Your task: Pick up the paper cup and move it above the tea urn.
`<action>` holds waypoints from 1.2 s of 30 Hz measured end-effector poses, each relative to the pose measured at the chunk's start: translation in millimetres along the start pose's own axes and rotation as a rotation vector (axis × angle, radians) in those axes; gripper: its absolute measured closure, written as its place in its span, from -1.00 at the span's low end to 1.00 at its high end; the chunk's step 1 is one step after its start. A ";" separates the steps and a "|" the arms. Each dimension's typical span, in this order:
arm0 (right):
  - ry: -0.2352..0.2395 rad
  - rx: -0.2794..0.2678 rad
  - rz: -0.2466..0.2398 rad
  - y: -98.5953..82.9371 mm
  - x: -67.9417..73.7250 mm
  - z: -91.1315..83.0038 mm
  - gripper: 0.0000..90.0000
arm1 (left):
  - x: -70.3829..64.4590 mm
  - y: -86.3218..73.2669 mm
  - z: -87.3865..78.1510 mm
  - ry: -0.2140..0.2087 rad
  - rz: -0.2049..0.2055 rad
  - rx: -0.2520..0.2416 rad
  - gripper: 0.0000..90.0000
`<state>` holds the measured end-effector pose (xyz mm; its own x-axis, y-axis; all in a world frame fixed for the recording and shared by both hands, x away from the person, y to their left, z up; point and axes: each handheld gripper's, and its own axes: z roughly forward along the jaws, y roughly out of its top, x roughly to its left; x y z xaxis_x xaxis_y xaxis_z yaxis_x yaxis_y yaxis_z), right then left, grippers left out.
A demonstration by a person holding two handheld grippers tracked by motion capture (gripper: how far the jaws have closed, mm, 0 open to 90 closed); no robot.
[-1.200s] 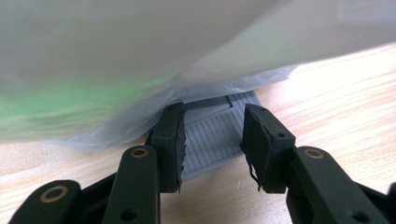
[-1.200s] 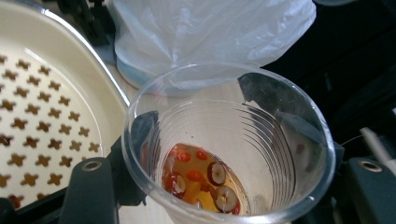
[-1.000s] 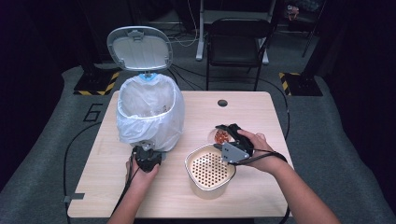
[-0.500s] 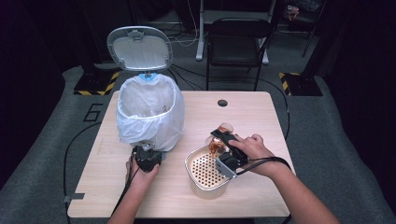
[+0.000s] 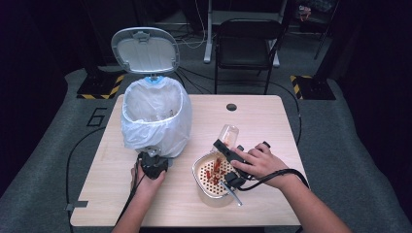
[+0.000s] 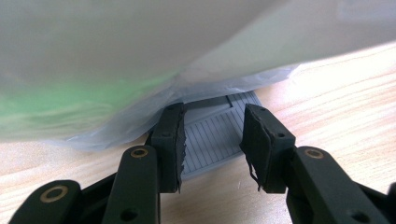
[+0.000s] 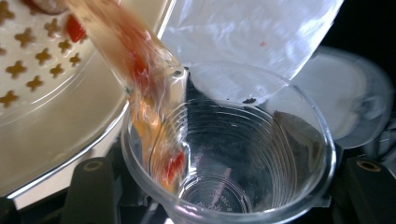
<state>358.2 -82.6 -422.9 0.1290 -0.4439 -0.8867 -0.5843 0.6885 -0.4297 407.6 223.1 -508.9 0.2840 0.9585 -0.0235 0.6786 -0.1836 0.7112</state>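
A clear plastic cup [image 5: 229,132] lies tipped over a cream perforated strainer bowl [image 5: 200,180] at the table's front right. My right gripper [image 5: 226,146] is shut on it. In the right gripper view the cup [image 7: 261,154] spills orange-red liquid with red bits [image 7: 140,70] onto the strainer [image 7: 42,98]. Red pieces [image 5: 216,167] lie in the strainer. My left gripper [image 5: 153,165] sits at the foot of the white-bagged bin [image 5: 154,116]. Its jaws stand open either side of a grey ribbed pedal [image 6: 219,119], under the bag [image 6: 140,56].
The bin's grey lid [image 5: 145,49] stands raised behind it. The wooden table [image 5: 262,116] has a round cable hole [image 5: 231,107] at the back. A black folding chair [image 5: 248,43] stands beyond the table. Cables trail off the front left edge.
My right gripper has swung the cup from upright beside the strainer to tipped over it, and the red contents now pour out. The left gripper has stayed at the bin's foot.
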 end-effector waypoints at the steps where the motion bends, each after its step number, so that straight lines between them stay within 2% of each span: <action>1: -0.014 -0.003 -0.018 1.5 0.9 -0.4 -0.26 | 0.1 0.1 0.0 0.000 0.001 0.000 0.31; 2: -0.013 0.004 -0.006 3.3 5.1 -1.3 -0.26 | 0.1 0.1 0.0 0.000 0.001 0.000 0.31; 3: -0.042 0.009 -0.008 4.9 7.1 -1.2 -0.26 | 0.1 0.1 0.1 0.000 0.001 0.000 0.31; 5: -0.058 0.014 -0.010 7.1 9.7 -3.4 -0.26 | 0.2 0.1 0.1 0.000 0.001 0.000 0.31; 6: -0.093 -0.003 -0.078 9.3 4.3 -3.1 -0.26 | 0.1 0.2 0.0 0.000 0.002 0.001 0.31; 9: -0.078 -0.006 -0.086 9.2 4.1 -3.5 -0.26 | 0.1 0.2 0.1 -0.001 0.002 0.001 0.31; 11: -0.089 -0.007 -0.103 9.5 2.6 -4.2 -0.26 | 0.1 0.2 0.0 0.000 0.002 0.001 0.31; 12: -0.074 -0.020 -0.153 9.1 -0.4 -4.7 -0.26 | 0.1 0.2 0.0 -0.001 0.002 0.001 0.31; 23: -0.068 -0.016 -0.148 8.7 0.4 -5.2 -0.27 | -0.4 0.5 0.4 -0.002 -0.005 -0.002 0.31; 24: -0.065 -0.017 -0.133 8.1 -0.1 -5.6 -0.27 | -0.4 0.5 0.4 -0.002 -0.006 -0.002 0.31; 30: -0.059 -0.027 -0.112 7.1 -3.2 -6.4 -0.28 | -0.4 0.6 0.4 -0.002 -0.006 -0.002 0.31; 31: -0.054 -0.024 -0.093 6.5 -3.9 -6.8 -0.28 | -0.5 0.6 0.4 -0.002 -0.006 -0.001 0.31; 32: -0.046 -0.026 0.007 5.8 -5.2 -6.9 -0.29 | -0.4 0.7 0.4 -0.002 -0.006 -0.001 0.31; 33: -0.046 -0.026 0.007 5.8 -5.2 -6.9 -0.29 | -0.5 0.7 0.4 -0.001 -0.006 -0.001 0.31; 34: -0.036 -0.043 0.102 0.2 -16.4 -6.1 -0.29 | 0.0 1.0 1.0 -0.006 0.001 -0.005 0.31; 36: 0.011 -0.067 0.261 -5.9 -22.5 -4.8 -0.28 | 0.2 1.1 0.9 -0.006 0.002 -0.004 0.31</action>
<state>354.9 -79.4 -399.6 -0.0411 -0.2627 -0.9640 -0.6483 0.7411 -0.1743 409.0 222.8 -508.8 0.2893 0.9569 -0.0260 0.6751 -0.1847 0.7142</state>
